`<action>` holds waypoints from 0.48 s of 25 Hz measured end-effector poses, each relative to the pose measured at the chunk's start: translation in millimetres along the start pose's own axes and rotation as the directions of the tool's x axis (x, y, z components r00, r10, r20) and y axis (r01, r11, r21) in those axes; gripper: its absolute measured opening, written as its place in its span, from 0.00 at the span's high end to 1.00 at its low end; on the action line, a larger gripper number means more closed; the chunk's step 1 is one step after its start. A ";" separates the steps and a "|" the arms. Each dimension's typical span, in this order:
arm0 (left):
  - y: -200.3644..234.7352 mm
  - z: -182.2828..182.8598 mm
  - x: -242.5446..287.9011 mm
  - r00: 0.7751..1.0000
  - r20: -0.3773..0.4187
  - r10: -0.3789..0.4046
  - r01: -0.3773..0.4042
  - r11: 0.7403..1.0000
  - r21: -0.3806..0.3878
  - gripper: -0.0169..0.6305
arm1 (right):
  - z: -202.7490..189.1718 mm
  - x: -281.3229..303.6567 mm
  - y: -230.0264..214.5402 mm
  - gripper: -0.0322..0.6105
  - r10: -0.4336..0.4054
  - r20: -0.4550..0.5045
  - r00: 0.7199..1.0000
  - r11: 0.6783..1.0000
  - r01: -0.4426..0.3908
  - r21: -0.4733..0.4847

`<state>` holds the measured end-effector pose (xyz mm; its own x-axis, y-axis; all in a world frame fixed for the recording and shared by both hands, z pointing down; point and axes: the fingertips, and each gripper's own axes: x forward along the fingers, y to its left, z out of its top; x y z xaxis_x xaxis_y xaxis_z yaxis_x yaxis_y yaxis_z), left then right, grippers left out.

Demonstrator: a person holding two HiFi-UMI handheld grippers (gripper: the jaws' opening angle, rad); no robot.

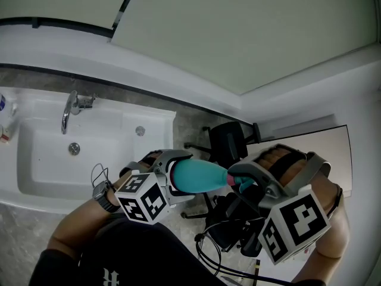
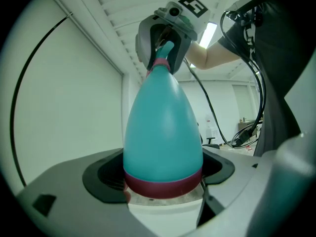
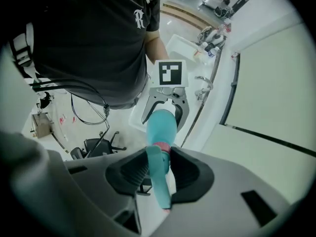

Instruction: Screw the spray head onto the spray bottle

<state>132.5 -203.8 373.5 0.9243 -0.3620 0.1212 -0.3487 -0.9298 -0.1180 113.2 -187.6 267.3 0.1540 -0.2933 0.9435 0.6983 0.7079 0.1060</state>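
L gripper (image 2: pixel 163 179) clamped on teal bottle (image 2: pixel 163 127) base; R gripper (image 3: pixel 159 168) clamped on spray head (image 3: pixel 161 189) at neck. Bottle opaque, contents unseen.

The right gripper (image 3: pixel 159 168) points down, and its two black pads (image 3: pixel 129 174) press on the teal spray head (image 3: pixel 159 184). The head sits at the pink neck of the teal spray bottle (image 3: pixel 162 125); whether it is fully screwed on, I cannot tell. The left gripper (image 3: pixel 164 113) holds the bottle's far end. Behind them are a white sink (image 3: pixel 183 47) and a black chair (image 3: pixel 95 146).
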 end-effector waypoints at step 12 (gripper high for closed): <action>26.4 -11.3 -5.4 0.945 -0.118 0.305 -0.290 0.948 0.133 0.32 | -8.9 19.1 -9.5 0.75 0.199 0.259 0.945 0.741 -0.318 0.592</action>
<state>116.6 -227.1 380.9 0.7485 -0.6338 0.1951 -0.5774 -0.7675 -0.2784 115.7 -205.7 281.5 0.1037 0.0299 0.9942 0.0549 0.9979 -0.0357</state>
